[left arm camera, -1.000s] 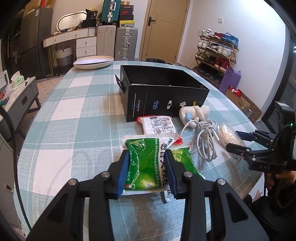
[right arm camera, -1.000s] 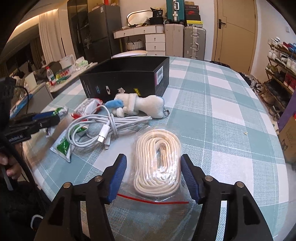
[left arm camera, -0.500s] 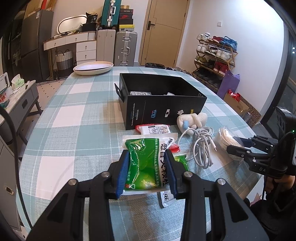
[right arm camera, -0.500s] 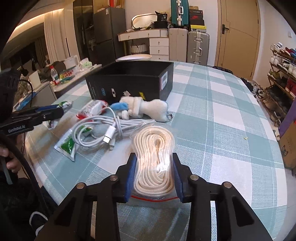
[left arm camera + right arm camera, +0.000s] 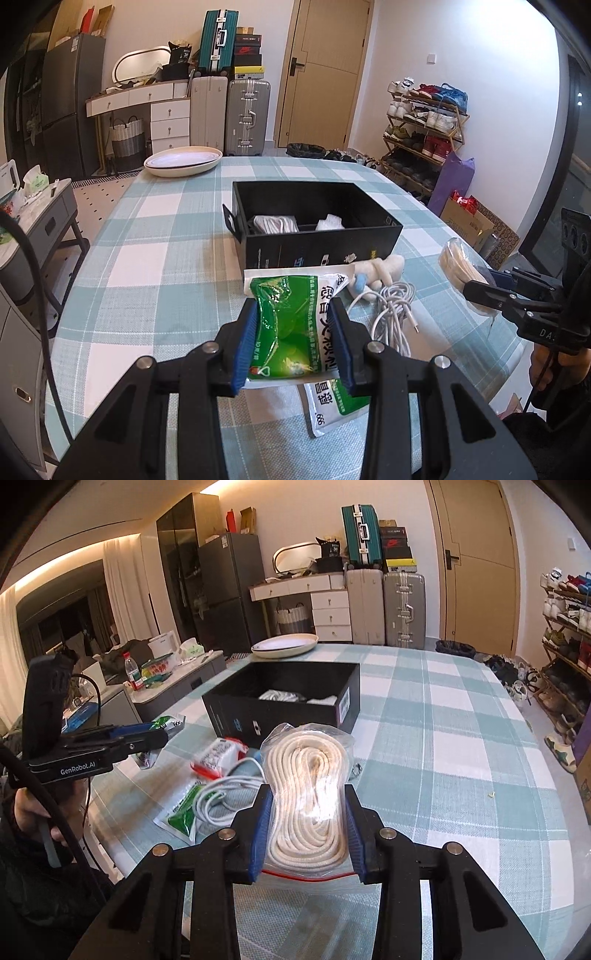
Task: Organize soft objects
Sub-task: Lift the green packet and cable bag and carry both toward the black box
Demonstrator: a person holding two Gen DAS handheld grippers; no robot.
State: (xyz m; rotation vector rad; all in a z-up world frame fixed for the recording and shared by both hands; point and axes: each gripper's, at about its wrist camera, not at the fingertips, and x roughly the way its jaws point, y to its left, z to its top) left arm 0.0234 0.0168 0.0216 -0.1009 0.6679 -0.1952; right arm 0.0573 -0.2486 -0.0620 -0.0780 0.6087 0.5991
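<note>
**Both grippers loaded, box ahead**

The left gripper (image 5: pixel 294 341) pinches the green packet (image 5: pixel 291 325); the right gripper (image 5: pixel 305 829), whose jaws have just been closing, clamps the bagged rope coil (image 5: pixel 308 794), long axis pointing forward. Both are lifted off the table (image 5: pixel 155 266). The black box (image 5: pixel 314 229) lies straight beyond, nearer the left.

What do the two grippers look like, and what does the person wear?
Both grippers are black, angular, with silver bolts at the joints and blue ribbed pads on two fingers. The left gripper bears white "GenRobot.AI" lettering on its side, seen from the right wrist view, and a black cable hangs by it. The right gripper shows white letters "DA" in the left wrist view. The person's clothing is dark.
</note>
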